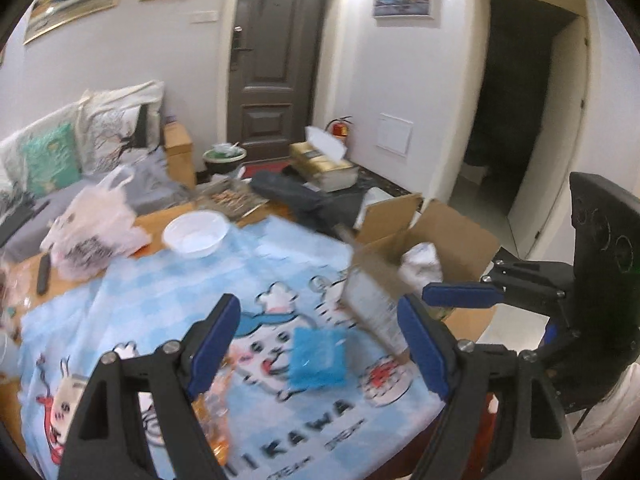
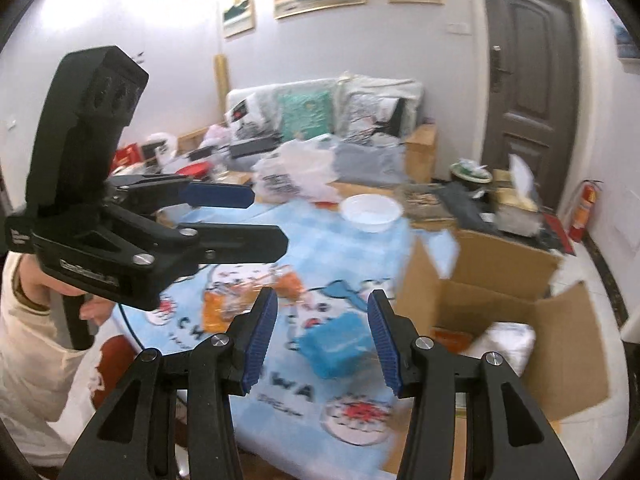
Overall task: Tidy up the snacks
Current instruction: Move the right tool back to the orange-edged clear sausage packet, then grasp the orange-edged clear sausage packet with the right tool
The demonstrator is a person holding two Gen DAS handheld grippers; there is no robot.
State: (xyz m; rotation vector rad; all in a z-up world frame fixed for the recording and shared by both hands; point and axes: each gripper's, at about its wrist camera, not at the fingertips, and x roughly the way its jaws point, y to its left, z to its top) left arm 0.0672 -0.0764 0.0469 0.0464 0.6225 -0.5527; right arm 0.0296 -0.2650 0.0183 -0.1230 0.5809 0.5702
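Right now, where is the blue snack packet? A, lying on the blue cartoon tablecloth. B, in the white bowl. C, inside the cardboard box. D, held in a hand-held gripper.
A: the blue snack packet lies flat on the tablecloth, outside the cardboard box and away from the white bowl; both hand-held grippers are open and empty.

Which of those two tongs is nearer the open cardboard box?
The right tongs: the cardboard box sits just beside them. The left tongs are further off, over the tablecloth on the side away from the box.
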